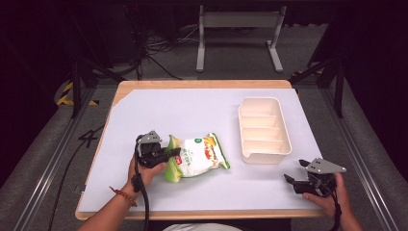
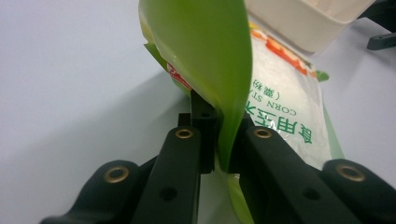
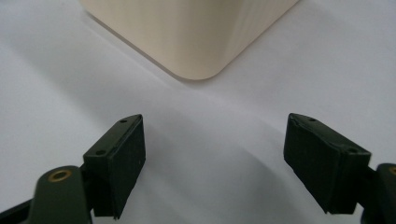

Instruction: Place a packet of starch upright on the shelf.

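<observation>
In the high view, the left gripper (image 1: 169,155) pinches the near-left end of the bag of corn starch (image 1: 198,157), which lies on the white table cover (image 1: 159,110) with its long axis running left to right, tilted slightly away toward the divided tray (image 1: 264,130). The tray sits just beyond the bag's right end, its own long axis running away from the person; the right gripper (image 1: 294,171) rests near the tray's near-right corner, well apart from the bag. In the left gripper view, the jaws are pressed together on the bag's green edge, the bag stretching ahead toward the tray's rim (image 2: 308,23). In the right gripper view, the jaws stand spread and empty, the tray's rounded corner (image 3: 196,42) straight ahead.
</observation>
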Action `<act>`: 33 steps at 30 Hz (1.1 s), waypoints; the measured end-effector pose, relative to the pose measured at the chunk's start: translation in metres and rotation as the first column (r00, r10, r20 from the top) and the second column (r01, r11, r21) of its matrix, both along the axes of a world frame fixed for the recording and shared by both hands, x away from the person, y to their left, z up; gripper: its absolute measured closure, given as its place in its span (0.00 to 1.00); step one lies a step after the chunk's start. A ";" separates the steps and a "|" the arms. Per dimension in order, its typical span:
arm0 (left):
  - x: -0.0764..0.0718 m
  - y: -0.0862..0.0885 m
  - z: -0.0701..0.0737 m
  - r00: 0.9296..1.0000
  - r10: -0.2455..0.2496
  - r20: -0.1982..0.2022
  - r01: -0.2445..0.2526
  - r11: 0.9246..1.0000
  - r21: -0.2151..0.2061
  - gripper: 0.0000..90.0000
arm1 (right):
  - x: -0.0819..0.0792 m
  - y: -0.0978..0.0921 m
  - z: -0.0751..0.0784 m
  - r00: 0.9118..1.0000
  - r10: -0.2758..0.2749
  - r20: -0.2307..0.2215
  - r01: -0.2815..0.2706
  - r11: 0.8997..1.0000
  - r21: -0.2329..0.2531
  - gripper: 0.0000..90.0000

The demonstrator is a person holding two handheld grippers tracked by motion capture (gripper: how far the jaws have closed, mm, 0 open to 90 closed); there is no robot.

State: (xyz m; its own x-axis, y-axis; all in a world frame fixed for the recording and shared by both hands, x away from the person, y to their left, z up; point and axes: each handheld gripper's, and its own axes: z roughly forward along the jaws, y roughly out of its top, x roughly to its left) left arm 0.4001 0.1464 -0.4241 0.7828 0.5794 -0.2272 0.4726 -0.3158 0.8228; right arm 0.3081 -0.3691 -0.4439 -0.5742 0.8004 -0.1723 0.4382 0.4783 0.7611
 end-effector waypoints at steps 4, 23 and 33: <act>0.009 -0.010 0.021 0.993 -0.065 0.103 0.063 0.998 0.019 0.99 | 0.000 0.000 0.000 1.000 -0.001 -0.001 0.001 1.000 0.000 0.23; 0.032 -0.069 0.099 0.915 -0.255 0.312 0.211 0.963 0.169 0.99 | 0.000 -0.002 0.000 1.000 -0.005 -0.002 0.005 1.000 0.004 0.23; 0.051 -0.106 0.132 0.853 -0.361 0.377 0.252 0.917 0.308 0.99 | 0.001 -0.002 -0.001 1.000 -0.005 -0.004 0.005 1.000 0.006 0.23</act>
